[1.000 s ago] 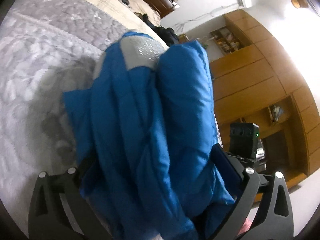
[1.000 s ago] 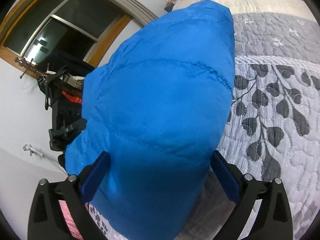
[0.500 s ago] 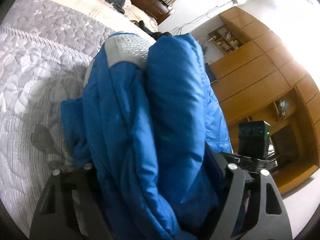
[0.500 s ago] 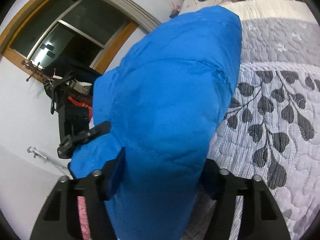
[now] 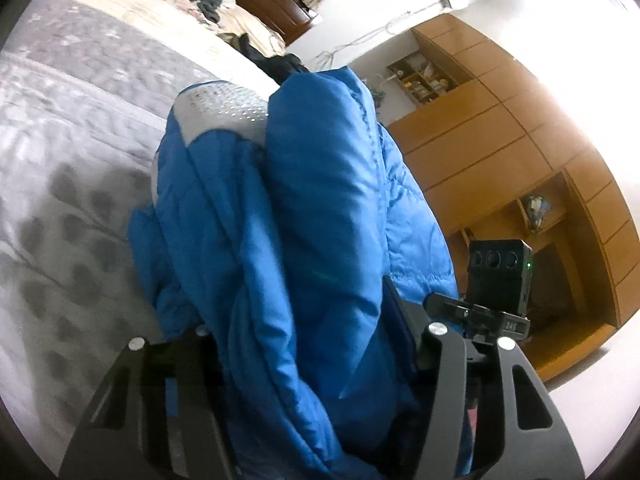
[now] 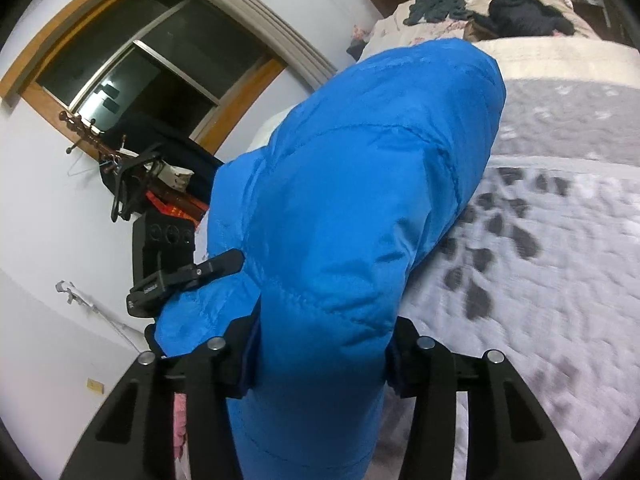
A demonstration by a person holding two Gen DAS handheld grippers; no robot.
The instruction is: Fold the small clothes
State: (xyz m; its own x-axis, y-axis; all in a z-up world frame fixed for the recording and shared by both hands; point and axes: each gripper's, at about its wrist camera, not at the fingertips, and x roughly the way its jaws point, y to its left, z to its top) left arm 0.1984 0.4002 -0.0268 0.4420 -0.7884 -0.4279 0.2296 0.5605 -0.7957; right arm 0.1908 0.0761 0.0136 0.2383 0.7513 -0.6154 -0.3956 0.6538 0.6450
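Both grippers are clenched on the blue jacket (image 5: 320, 220): the left gripper (image 5: 304, 344) pinches a thick bunch of folds with grey lining showing at the top, and the right gripper (image 6: 324, 344) squeezes a puffy quilted section, the whole garment held bunched above the quilt (image 6: 560, 240). The likely trouble is slippage, since the shell looks slick and the padding springy, so a pinch on so fat a wad could creep out or shed inner layers, and the fold would open as it is lowered. The two grippers are also close together (the other rig shows in each view), so a twist could knock them. Room is generous: bare quilt spreads ahead, and the dark clothes (image 6: 520, 12) lie well apart by the pillows.
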